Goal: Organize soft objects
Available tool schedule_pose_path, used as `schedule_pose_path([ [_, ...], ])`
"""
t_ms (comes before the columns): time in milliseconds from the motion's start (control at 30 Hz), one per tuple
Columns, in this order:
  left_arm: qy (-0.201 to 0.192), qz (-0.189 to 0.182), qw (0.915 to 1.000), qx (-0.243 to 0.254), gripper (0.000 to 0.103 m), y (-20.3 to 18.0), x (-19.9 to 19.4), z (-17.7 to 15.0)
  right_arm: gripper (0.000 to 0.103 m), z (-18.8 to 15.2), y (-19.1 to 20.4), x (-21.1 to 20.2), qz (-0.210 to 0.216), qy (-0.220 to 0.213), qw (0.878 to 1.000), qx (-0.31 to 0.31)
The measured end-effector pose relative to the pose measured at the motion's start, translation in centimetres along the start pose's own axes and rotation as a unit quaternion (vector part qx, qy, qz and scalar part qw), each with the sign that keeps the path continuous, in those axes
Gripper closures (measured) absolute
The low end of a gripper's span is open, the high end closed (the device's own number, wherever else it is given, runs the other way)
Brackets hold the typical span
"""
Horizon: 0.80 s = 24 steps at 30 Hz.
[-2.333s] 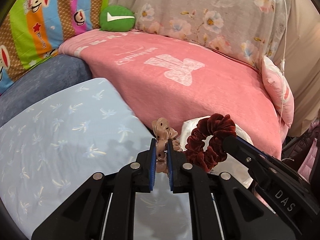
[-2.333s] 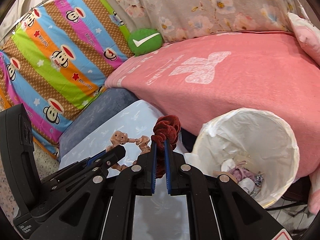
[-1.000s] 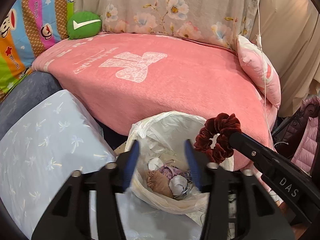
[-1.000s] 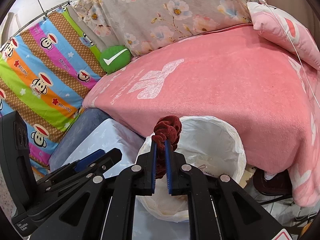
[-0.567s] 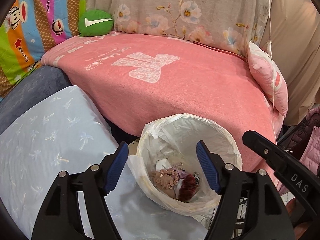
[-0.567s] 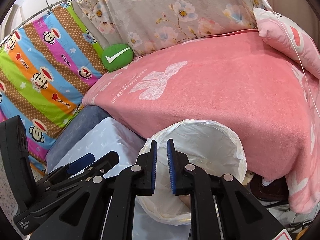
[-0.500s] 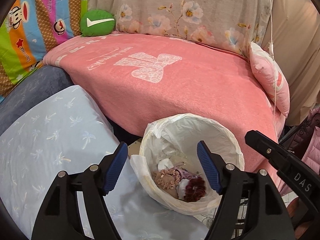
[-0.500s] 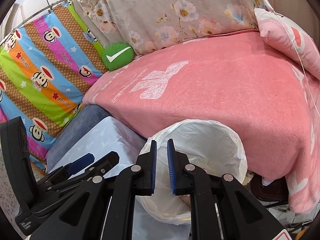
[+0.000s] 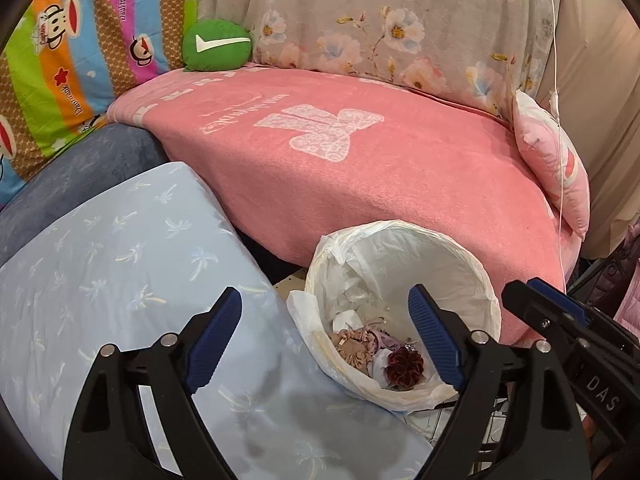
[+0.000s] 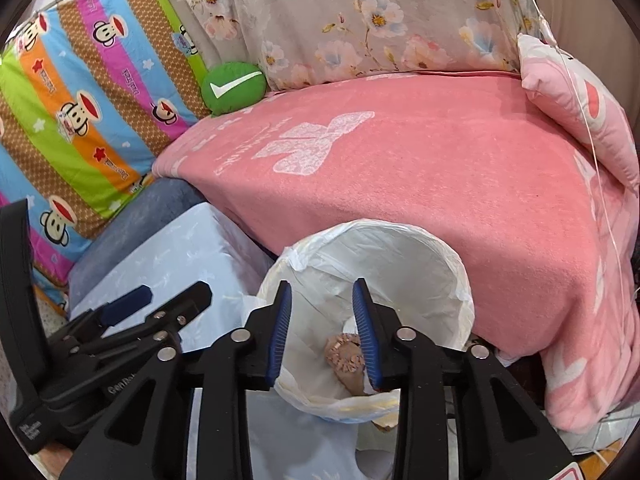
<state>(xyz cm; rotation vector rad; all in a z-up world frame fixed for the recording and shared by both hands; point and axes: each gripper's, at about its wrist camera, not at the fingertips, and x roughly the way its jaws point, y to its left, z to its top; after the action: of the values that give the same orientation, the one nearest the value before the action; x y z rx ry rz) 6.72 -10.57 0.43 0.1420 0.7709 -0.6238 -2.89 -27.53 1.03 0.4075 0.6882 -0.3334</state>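
the dark red scrunchie lay at the bottom of the white-lined bin, beside the tan scrunchie, the bin's rim wedged between the pink blanket's hanging edge and the pale blue cushion. the left gripper hovered over the bin mouth, spread wide and empty. the right gripper hung above the near rim, parted less widely, holding nothing.

The right gripper's black body read "DAS" in the left wrist view, the striped monkey-print sheet at far left carried "Captain" and "Paul frank", and the green round cushion beside it bore a white check mark.
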Motion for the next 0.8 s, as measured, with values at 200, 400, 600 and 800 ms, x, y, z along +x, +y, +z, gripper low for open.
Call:
schedule_pose_path([
  [200, 0.003, 0.023, 0.9997, 0.001, 0.021, 0.2, -0.7, -0.8, 0.064, -1.2, 0.4, -0.7, -0.016, 0.003, 1.0, -0.024],
  [400, 0.009, 0.039, 0.9992, 0.0, 0.02, 0.5, -1.2, -2.1, 0.064, -2.1, 0.7, -1.1, -0.028, 0.008, 0.998, -0.047],
  [600, 0.016, 0.051, 0.9986, -0.006, 0.017, 0.6, -1.5, -3.0, 0.058, -2.9, 1.1, -1.4, -0.043, 0.01, 0.997, -0.065],
  [800, 0.021, 0.064, 0.9977, -0.013, 0.015, 0.7, -1.5, -3.7, 0.051, -3.5, 1.2, -1.5, -0.053, 0.008, 0.996, -0.071],
])
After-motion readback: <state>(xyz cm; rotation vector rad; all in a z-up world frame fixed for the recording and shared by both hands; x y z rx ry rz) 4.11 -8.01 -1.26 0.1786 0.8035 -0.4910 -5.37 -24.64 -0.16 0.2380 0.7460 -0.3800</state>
